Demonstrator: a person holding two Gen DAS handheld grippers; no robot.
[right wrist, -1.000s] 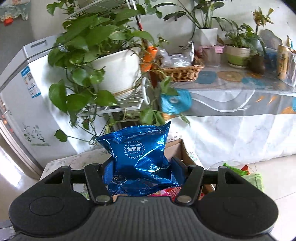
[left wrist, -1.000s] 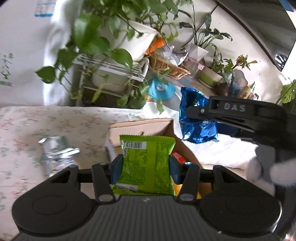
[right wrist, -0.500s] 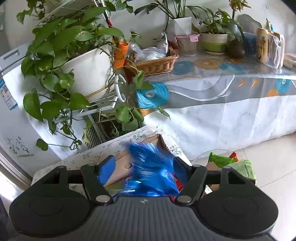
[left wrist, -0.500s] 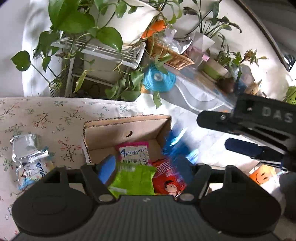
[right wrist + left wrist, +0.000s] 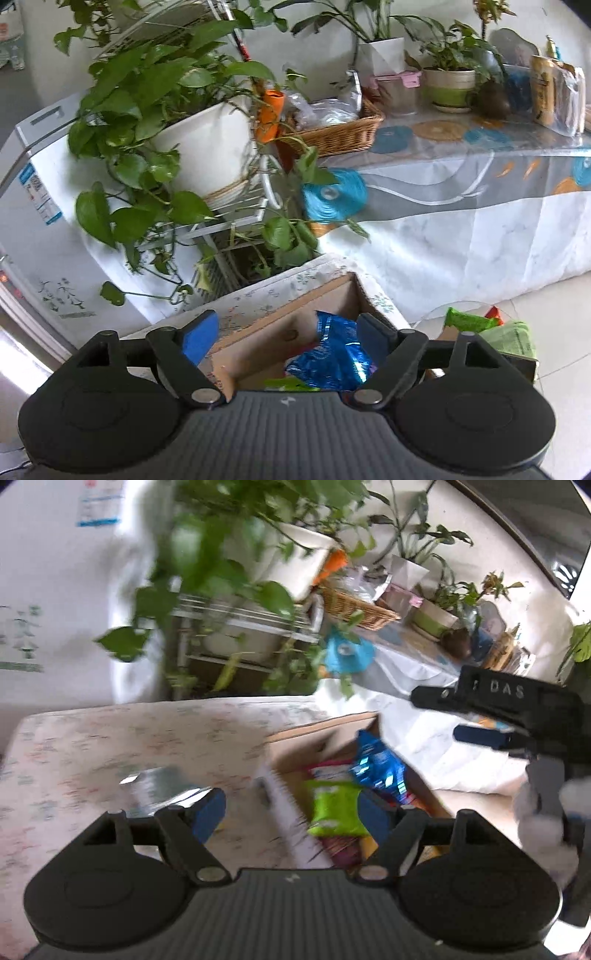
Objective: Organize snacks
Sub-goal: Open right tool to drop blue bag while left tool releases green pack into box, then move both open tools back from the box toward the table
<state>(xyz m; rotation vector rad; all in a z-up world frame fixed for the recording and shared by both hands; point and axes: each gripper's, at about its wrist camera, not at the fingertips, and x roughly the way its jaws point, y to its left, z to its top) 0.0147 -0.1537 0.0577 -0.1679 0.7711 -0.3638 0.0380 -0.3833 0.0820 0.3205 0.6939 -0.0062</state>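
A cardboard box [image 5: 325, 731] stands at the right end of the floral-cloth table [image 5: 147, 738]. In it lie a green snack packet [image 5: 334, 806], a blue foil packet [image 5: 376, 764] and other packets. My left gripper [image 5: 291, 810] is open and empty above the box's left wall. A silver packet [image 5: 159, 790] lies on the cloth by its left finger. My right gripper [image 5: 288, 330] is open and empty above the box [image 5: 266, 332], over the blue packet [image 5: 332, 358]. It also shows in the left wrist view [image 5: 480, 720].
A large potted plant [image 5: 199, 155] on a white rack stands behind the table. A long covered table [image 5: 461, 177] holds a wicker basket [image 5: 332, 133] and small pots. A container with green packets [image 5: 487, 328] sits on the floor at the right.
Both grippers opened and let go; the green and blue packets dropped into the box. The left gripper has swung left, toward the silver packet.
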